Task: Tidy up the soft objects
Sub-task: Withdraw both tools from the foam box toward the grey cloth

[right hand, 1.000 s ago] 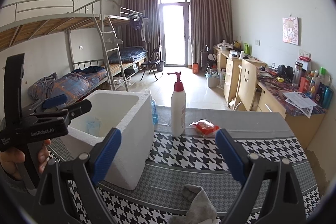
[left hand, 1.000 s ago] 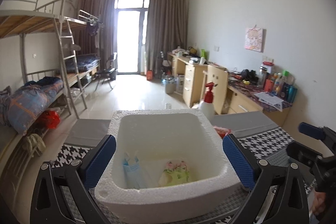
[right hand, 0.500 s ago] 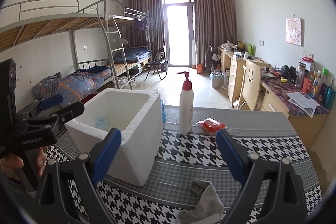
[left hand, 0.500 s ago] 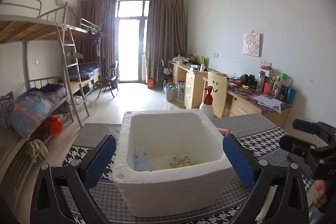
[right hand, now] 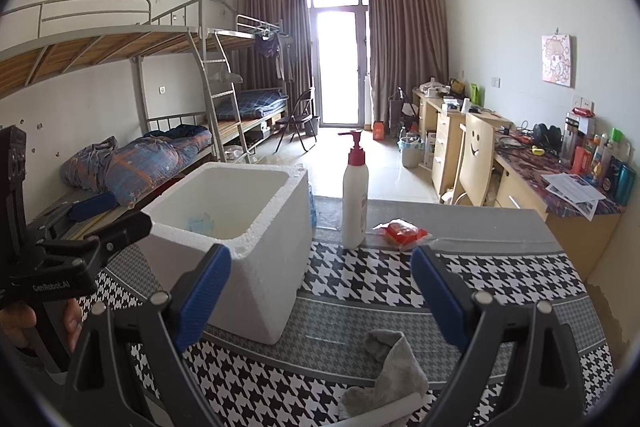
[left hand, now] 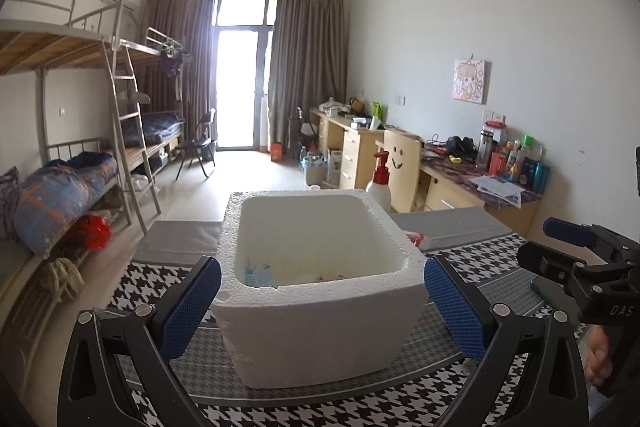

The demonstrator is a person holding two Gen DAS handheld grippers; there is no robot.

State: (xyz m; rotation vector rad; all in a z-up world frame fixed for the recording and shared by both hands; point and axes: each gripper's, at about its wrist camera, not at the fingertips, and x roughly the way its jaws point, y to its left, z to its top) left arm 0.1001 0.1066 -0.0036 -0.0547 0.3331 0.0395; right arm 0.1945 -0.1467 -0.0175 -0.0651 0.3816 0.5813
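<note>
Left wrist view: left gripper [left hand: 322, 307] jaws spread wide, empty, nothing touched. White foam box [left hand: 320, 323] sits straight ahead between the two blue pads, close to them but apart from both, on the houndstooth-cloth tabletop [left hand: 492, 259]. Inside the box, toward the left pad's side, a light blue soft item [left hand: 258, 273]; a pinkish bit shows low near the front wall, too hidden to name. Past the box on the right-pad side, a red-capped pump bottle [left hand: 380, 183], partly behind the box rim. A red packet [left hand: 416, 238] peeks out just right of the box. Right gripper [left hand: 576, 259] enters far right of the jaws, beyond the right pad; from here its opening cannot be told.

Right wrist view: right gripper [right hand: 320, 291] jaws wide open, holding nothing. Gray cloth [right hand: 390, 375] lies crumpled on the tabletop [right hand: 380, 279] low between the pads, nearer the right one, not touching either. Foam box [right hand: 248, 227] stands ahead at the left pad, which overlaps its near corner in view; contact cannot be told. Blue item [right hand: 200, 223] visible inside. Pump bottle [right hand: 355, 199] upright ahead, roughly centered between the jaws, just right of the box. Red packet [right hand: 402, 230] beside the bottle, toward the right pad. Left gripper [right hand: 80, 227] at far left, outside the left pad, tips near the box's left rim.
</note>
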